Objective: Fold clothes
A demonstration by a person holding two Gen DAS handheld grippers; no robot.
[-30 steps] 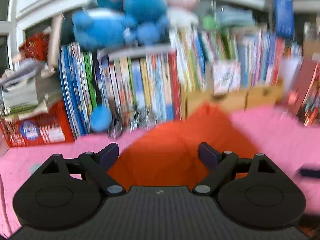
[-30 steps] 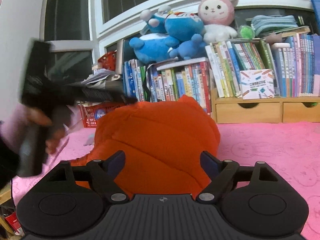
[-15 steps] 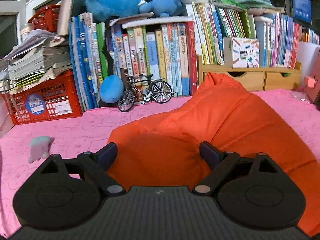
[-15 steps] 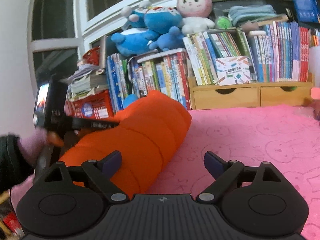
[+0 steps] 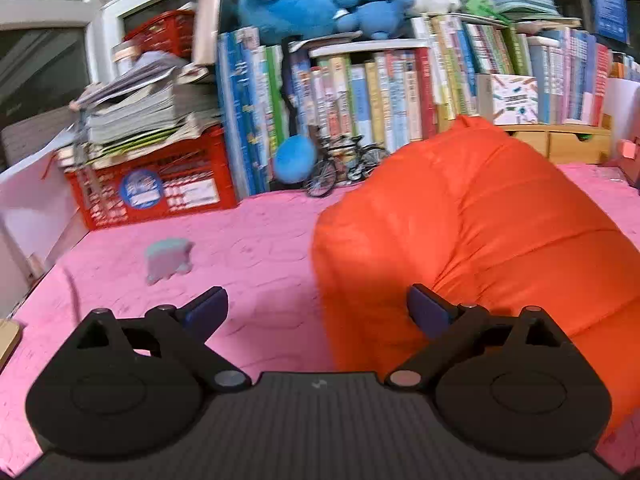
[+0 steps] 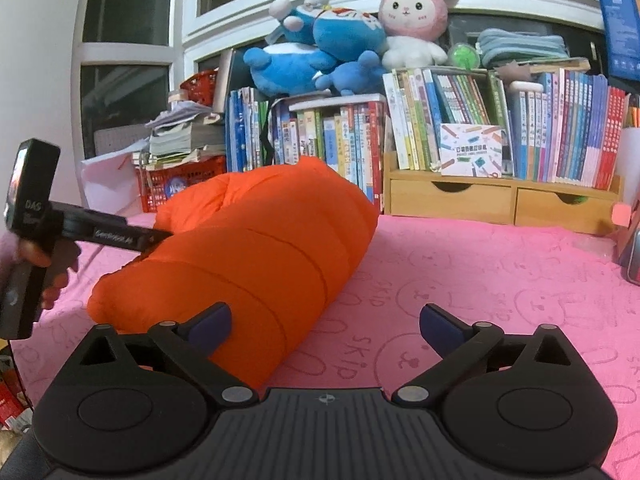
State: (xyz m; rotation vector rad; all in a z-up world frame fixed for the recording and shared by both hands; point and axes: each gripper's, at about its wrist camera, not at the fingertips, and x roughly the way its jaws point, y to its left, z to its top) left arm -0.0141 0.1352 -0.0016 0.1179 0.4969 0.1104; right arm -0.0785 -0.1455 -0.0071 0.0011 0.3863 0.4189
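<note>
An orange puffy jacket lies folded into a thick bundle on the pink cloth. In the left wrist view the jacket fills the right half. My left gripper is open and empty at the jacket's near left edge, its right finger against the fabric. My right gripper is open and empty, its left finger beside the jacket's near end. The left gripper also shows in the right wrist view, its tips at the jacket's far left side.
Shelves of books and wooden drawers line the back, with plush toys on top. A red crate with stacked papers stands at the back left. A toy bicycle and a small grey-pink toy sit on the cloth.
Both grippers have drawn back from the jacket. The left one moved left so the jacket now lies on its right. The jacket has settled into a lower bundle.
</note>
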